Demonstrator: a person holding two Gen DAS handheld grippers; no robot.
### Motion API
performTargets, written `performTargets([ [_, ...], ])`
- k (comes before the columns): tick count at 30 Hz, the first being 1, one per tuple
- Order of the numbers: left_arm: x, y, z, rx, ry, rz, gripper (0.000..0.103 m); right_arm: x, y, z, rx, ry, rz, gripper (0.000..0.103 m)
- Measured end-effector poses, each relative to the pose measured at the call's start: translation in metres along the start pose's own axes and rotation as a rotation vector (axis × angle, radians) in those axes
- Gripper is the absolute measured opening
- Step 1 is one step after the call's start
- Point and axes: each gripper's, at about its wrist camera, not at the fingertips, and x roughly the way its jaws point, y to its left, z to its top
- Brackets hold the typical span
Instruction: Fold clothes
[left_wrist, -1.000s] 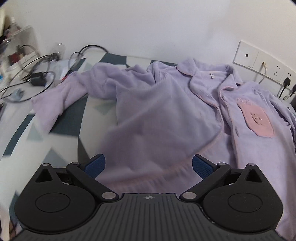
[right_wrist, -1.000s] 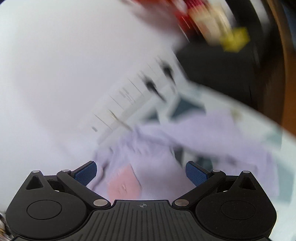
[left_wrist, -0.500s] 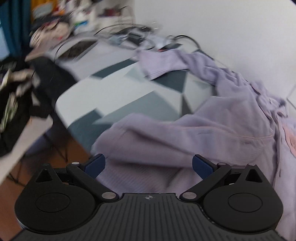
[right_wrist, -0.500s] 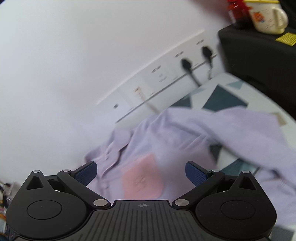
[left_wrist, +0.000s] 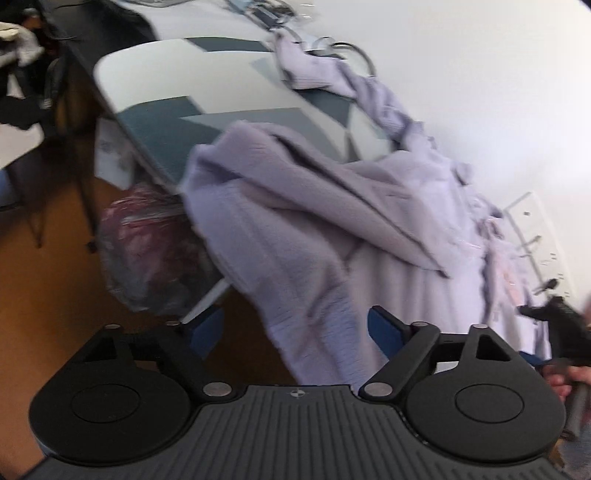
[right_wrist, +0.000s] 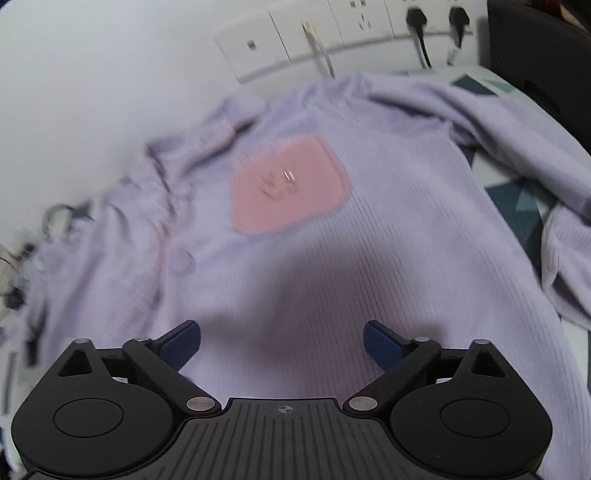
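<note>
A lilac ribbed pyjama top (left_wrist: 295, 206) lies rumpled across a table with a grey and teal pattern (left_wrist: 192, 74); its hem hangs over the near table edge. My left gripper (left_wrist: 295, 328) is open, with the hanging hem between its blue fingers. In the right wrist view the same top (right_wrist: 332, 258) lies front up, with a pink chest pocket (right_wrist: 288, 184) and a collar toward the wall. My right gripper (right_wrist: 282, 343) hovers open just above the lower front of the top. The other gripper (left_wrist: 565, 332) and a hand show at the right edge of the left wrist view.
A wall socket strip (right_wrist: 332, 33) with plugged cables runs behind the table. Cables (left_wrist: 332, 48) lie at the far end of the table. Under the table sits a plastic bag of fabric (left_wrist: 147, 251) on a wooden floor. A black cabinet (right_wrist: 546, 55) stands at right.
Both views have swung. The left gripper dropped to the near table edge by the hanging hem. The right gripper came down over the top's front, so the pink pocket is now ahead of it.
</note>
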Motion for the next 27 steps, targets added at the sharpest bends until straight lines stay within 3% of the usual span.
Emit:
performTargets([
  [7, 0.014, 0.015, -0.005, -0.097, 0.061, -0.053, 0.07, 0.019, 0.02, -0.019, -0.08, 0.046, -0.066, 0.093],
  [8, 0.012, 0.017, -0.006, -0.099, 0.059, -0.06, 0.064, 0.021, 0.021, -0.019, -0.097, 0.051, -0.063, 0.095],
  [9, 0.01, 0.017, -0.005, -0.108, 0.066, -0.062, 0.051, 0.023, 0.023, -0.019, -0.114, 0.056, -0.059, 0.098],
  [13, 0.002, 0.018, 0.0, -0.145, 0.093, -0.069, 0.036, 0.028, 0.028, -0.022, -0.156, 0.047, -0.07, 0.102],
  [16, -0.011, 0.017, 0.002, -0.134, 0.073, -0.047, 0.009, 0.031, 0.033, -0.024, -0.174, 0.04, -0.095, 0.102],
  [22, -0.027, 0.019, 0.0, -0.085, 0.033, 0.032, 0.007, 0.038, 0.045, -0.03, -0.249, 0.022, -0.156, 0.102],
  [27, -0.031, 0.018, 0.003, -0.041, 0.041, 0.051, 0.007, 0.041, 0.05, -0.034, -0.265, 0.008, -0.193, 0.102],
])
